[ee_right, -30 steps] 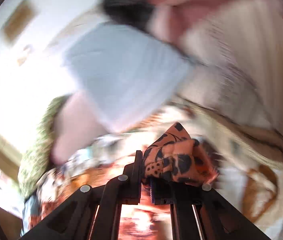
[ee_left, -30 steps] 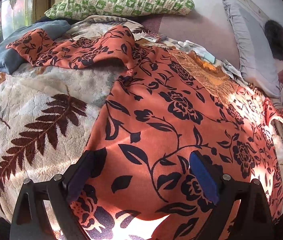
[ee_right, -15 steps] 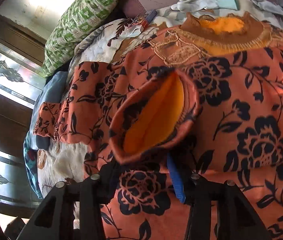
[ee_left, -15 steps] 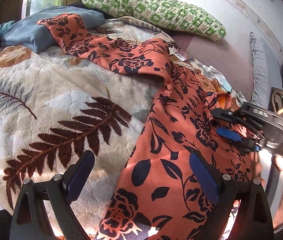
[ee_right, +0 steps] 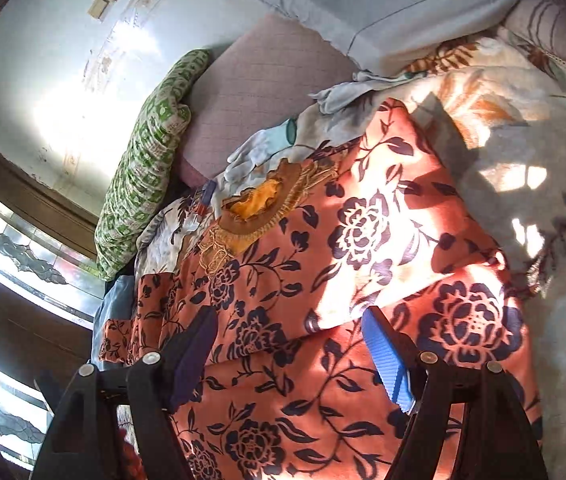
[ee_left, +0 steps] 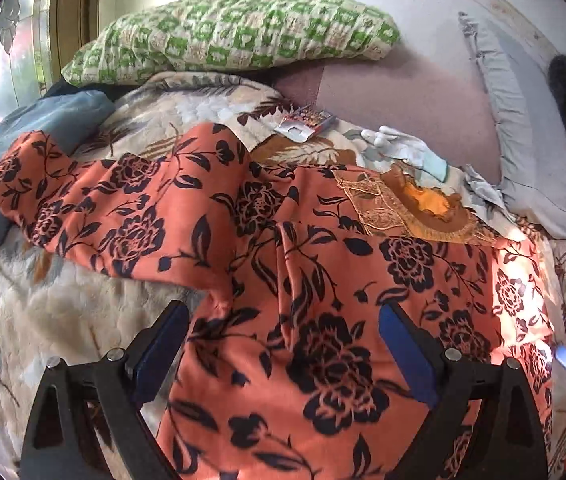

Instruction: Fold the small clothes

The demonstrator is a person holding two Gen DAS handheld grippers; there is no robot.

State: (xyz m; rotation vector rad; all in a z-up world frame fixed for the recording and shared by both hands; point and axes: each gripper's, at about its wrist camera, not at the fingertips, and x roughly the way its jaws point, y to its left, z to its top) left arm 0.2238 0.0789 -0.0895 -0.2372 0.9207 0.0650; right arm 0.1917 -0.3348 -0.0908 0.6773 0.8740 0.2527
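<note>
Both tongs hover over the orange floral garment (ee_left: 323, 264), spread flat on the blanket (ee_left: 55, 320). Left gripper (ee_left: 283, 356) spread wide, pinching nothing; right gripper (ee_right: 291, 356) jaws opening, cloth below, none pinched. Long axis runs collar (ee_left: 415, 208) to near hem. Unfolded sleeve (ee_left: 95, 208) toward the blanket's left edge, nearer left hand. Green pillow (ee_left: 235, 36), wall behind.

**Orange flowers on a leafy bed**

The dress (ee_left: 323, 272) is orange with black roses and vines, its neckline (ee_left: 423, 208) gold-brown. Under it, a cream blanket (ee_left: 43, 320) with brown leaves. The pillow (ee_left: 235, 36) is green-and-white checked; another pillow (ee_left: 523, 128) plain grey-blue.
</note>
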